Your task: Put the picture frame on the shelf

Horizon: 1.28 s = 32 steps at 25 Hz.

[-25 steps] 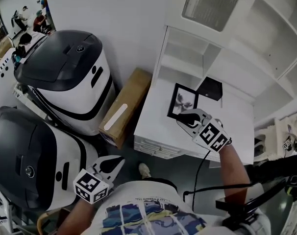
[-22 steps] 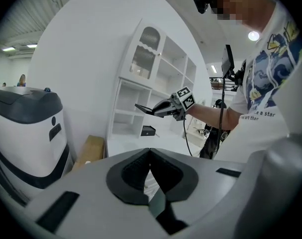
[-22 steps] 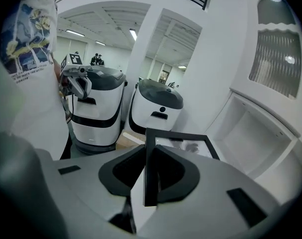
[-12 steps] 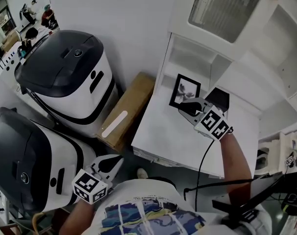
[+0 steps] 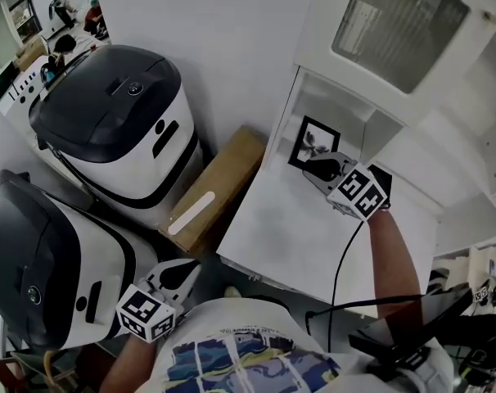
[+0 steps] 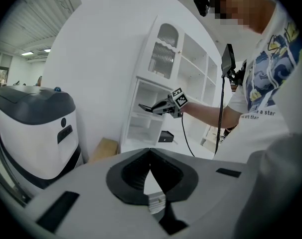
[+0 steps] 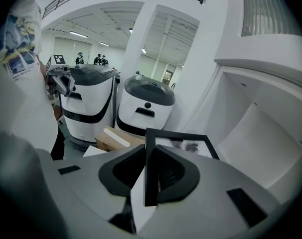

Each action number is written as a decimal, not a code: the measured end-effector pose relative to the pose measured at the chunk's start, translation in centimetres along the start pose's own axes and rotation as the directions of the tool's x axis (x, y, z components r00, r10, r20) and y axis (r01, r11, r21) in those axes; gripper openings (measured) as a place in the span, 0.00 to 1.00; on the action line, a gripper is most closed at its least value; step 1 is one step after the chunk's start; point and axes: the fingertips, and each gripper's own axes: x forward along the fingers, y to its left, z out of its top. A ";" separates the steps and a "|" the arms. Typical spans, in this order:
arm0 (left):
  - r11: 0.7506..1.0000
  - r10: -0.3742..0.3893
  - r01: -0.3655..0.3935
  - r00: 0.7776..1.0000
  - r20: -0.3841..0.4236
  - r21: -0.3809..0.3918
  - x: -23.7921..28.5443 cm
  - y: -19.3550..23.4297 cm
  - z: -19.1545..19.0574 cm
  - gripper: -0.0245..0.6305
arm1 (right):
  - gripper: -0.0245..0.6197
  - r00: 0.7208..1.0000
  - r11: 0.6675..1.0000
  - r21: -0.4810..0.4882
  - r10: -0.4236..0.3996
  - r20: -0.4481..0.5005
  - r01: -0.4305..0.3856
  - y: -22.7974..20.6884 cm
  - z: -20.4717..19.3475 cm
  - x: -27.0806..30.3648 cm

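The black picture frame (image 5: 312,140) with a pale print hangs in the air at the mouth of the lower left compartment of the white shelf unit (image 5: 371,51). My right gripper (image 5: 320,169) is shut on the frame's near edge. In the right gripper view that edge (image 7: 150,163) stands upright between the two dark pads, and the rest of the frame (image 7: 188,144) lies beyond them. My left gripper (image 5: 181,275) hangs low by the person's waist, shut and holding nothing (image 6: 150,152). From it the right gripper (image 6: 156,107) shows in front of the shelf.
A white counter (image 5: 289,232) runs below the compartments, with a small black object (image 5: 382,175) on it beside the right gripper. Left of the shelf lies a cardboard box (image 5: 213,189). Two large white and dark machines (image 5: 109,129) (image 5: 43,260) stand further left.
The right gripper has carried the frame up off the counter and further in towards the lower left compartment. The left gripper has stayed where it was.
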 end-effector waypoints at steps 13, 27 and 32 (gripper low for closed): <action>0.998 0.062 -0.062 0.998 -0.012 -0.019 1.0 1.9 0.1 0.06 | 0.17 1.000 1.000 0.010 -0.001 -0.031 0.001 -6.8 -1.5 4.2; 0.991 0.123 -0.124 0.992 -0.023 -0.056 0.8 3.2 -0.7 0.06 | 0.17 0.996 0.998 0.049 0.030 -0.078 -0.026 -10.9 -3.8 8.5; 0.988 0.141 -0.142 0.990 -0.023 -0.063 0.7 3.3 -0.7 0.06 | 0.17 0.996 0.997 0.061 0.045 -0.083 -0.040 -11.5 -4.2 9.4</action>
